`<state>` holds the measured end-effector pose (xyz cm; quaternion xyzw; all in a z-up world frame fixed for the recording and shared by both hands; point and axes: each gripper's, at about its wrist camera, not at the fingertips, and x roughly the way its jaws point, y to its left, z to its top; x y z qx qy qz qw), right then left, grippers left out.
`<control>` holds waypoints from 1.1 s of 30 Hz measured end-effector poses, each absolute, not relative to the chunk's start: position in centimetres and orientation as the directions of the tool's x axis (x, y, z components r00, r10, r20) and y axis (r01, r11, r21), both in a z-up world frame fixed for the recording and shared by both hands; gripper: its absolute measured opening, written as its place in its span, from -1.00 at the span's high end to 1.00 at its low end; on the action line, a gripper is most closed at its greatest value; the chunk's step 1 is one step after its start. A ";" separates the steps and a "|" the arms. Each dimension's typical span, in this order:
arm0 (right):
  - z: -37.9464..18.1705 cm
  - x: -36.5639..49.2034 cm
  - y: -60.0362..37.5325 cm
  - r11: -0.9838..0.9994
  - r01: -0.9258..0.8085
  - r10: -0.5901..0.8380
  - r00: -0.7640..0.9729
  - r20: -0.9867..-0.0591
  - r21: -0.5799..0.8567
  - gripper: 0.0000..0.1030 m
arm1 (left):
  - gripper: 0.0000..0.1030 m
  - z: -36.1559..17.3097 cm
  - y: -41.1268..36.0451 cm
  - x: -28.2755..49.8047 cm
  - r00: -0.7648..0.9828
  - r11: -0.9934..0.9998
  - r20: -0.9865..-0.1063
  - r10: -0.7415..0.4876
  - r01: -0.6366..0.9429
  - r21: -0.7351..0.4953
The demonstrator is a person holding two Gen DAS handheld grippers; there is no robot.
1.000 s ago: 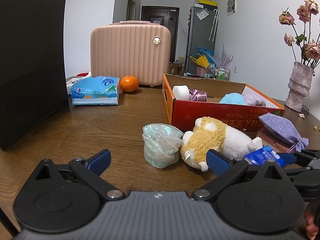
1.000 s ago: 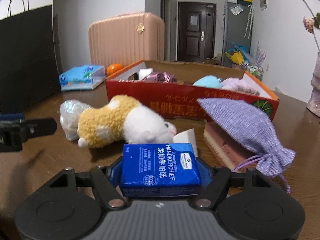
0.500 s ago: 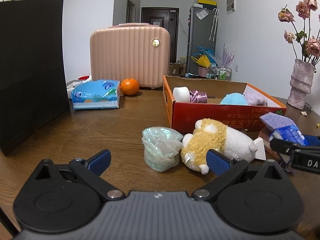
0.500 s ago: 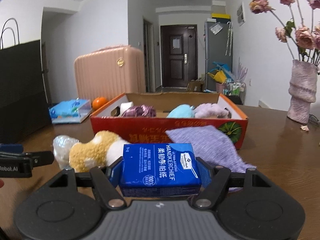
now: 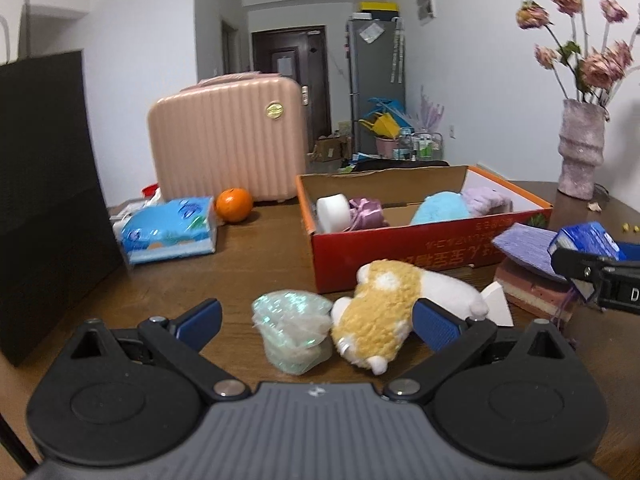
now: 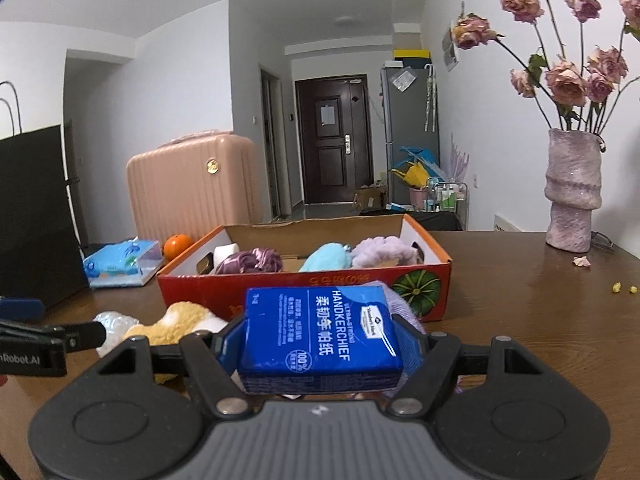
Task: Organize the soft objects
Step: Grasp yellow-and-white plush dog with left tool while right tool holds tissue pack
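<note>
Right gripper [image 6: 320, 340]: jaws clenched on blue rectangular handkerchief tissue pack [image 6: 318, 330], held above brown wooden table [image 6: 520, 320], before red cardboard box [image 6: 304, 284]. Left gripper [image 5: 316, 320]: jaws released, empty.

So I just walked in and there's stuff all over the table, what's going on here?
A person is sorting soft things into the red cardboard box. The right gripper is shut on a blue handkerchief pack, held above the table in front of the box. The left gripper is open and empty, pointed at the plush toy and crinkly plastic bag lying outside the box.
</note>
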<state>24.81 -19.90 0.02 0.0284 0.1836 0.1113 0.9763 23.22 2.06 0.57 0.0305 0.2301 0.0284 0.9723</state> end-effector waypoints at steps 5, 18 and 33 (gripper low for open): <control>0.2 24.7 -21.0 0.976 -0.185 0.213 0.917 -0.337 0.113 -0.41 | -1.00 0.6 0.8 24.0 0.894 0.994 -0.446 0.045 0.005 0.111; -0.1 25.4 -23.3 0.985 -0.108 0.150 0.927 -0.344 0.137 -0.41 | -1.00 -0.9 -1.3 28.3 0.875 0.982 -0.484 -0.013 0.102 0.158; -0.7 26.2 -23.0 0.985 -0.112 0.155 0.911 -0.382 0.132 -0.41 | -0.65 -3.1 -0.1 31.6 0.797 0.962 -0.570 -0.201 0.271 0.039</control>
